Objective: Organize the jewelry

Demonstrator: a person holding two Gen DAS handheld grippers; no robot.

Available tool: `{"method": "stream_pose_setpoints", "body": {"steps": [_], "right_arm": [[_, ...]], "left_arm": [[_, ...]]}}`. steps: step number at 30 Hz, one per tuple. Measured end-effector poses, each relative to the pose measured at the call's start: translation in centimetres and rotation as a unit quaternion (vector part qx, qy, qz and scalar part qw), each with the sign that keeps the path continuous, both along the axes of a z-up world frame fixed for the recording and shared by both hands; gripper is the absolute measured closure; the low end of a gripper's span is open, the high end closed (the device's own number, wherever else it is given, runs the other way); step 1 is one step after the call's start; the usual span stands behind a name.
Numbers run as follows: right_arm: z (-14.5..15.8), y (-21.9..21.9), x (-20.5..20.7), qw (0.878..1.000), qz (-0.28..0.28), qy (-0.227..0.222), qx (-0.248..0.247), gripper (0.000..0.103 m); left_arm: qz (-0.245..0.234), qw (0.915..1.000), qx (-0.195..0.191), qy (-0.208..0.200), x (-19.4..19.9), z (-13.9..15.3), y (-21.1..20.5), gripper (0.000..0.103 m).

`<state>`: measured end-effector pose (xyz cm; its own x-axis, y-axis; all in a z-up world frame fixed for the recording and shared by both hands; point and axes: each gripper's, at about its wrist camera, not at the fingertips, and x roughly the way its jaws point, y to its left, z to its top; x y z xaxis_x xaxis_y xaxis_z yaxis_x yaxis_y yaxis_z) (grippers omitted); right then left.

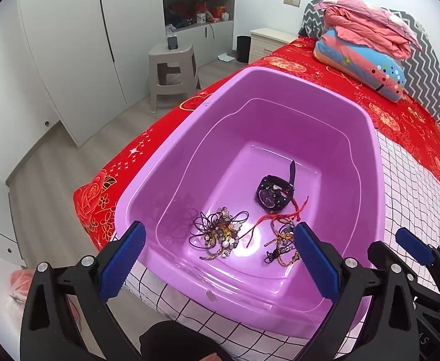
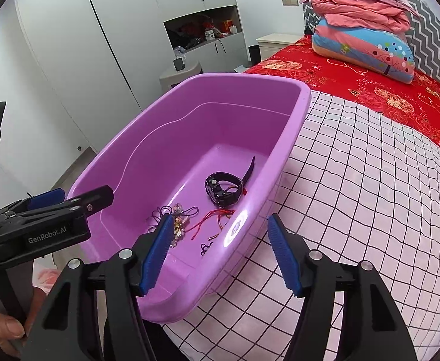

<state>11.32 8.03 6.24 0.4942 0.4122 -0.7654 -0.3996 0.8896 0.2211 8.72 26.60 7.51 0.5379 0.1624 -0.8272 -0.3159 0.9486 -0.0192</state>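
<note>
A purple plastic tub (image 1: 171, 150) (image 2: 135, 147) stands on a pink checked cloth on the bed. On its floor lie a black wristwatch (image 1: 274, 194) (image 2: 224, 191), a tangle of beaded jewelry with dark cords (image 1: 221, 234) (image 2: 179, 222), and red cord bracelets (image 1: 275, 221) (image 2: 213, 218). My left gripper (image 1: 220, 258) hovers open over the tub's near end, nothing between its blue pads. My right gripper (image 2: 220, 254) is open too, straddling the tub's right wall from above without touching it. Each gripper shows in the other's view: the right gripper (image 1: 400, 248), the left gripper (image 2: 75, 200).
The bed has a red floral sheet (image 1: 370, 90) and a checked cloth (image 2: 355, 195). Folded quilts and a pillow (image 2: 361, 30) are stacked at the headboard. A grey stool (image 1: 173, 69), white wardrobes and a nightstand (image 1: 268, 40) line the far side. A hand (image 2: 3, 331) holds the left gripper's handle.
</note>
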Motion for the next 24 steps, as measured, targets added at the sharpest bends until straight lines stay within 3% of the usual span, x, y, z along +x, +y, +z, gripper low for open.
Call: {"method": "stream_pose_setpoints", "body": {"steps": [24], "right_arm": [[0.31,-0.51,-0.25,1.0,-0.003,-0.003,-0.001,0.041]], "left_arm": [[-0.005,1.0,0.004,0.001,-0.36,0.53,-0.91,0.006]]}}
